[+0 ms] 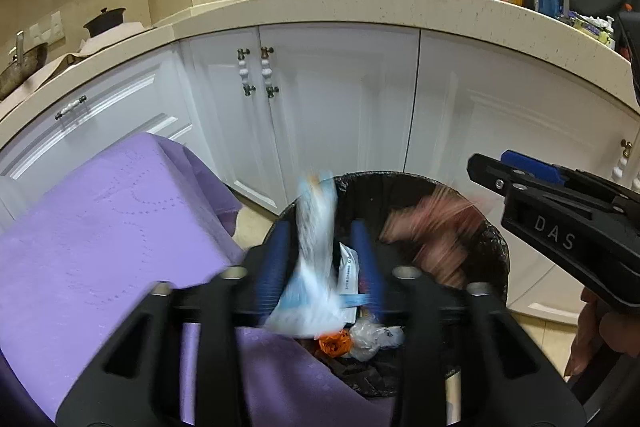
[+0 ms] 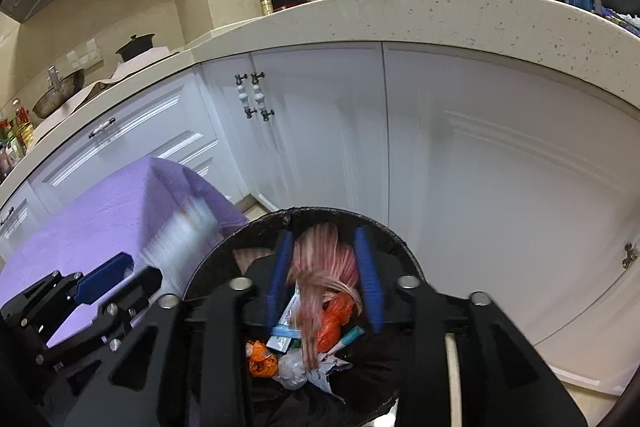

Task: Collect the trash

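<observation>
Right now I have both grippers over the bin (image 1: 496, 247), which fills the lower centre of each frame. My left gripper (image 1: 326, 255) has its blue fingers spread, and a pale blue wrapper (image 1: 316, 251) sits blurred between them; I judge it released and falling, though the smear makes that uncertain. My right gripper (image 2: 326, 271) is likewise spread, with a pink wrapper (image 2: 324, 267) streaking down between its fingers toward the trash inside. The risk is on the left: the blue wrapper hangs near the rim beside the purple cloth (image 1: 100, 227), so it could land on the cloth or floor if it drifts left.
</observation>
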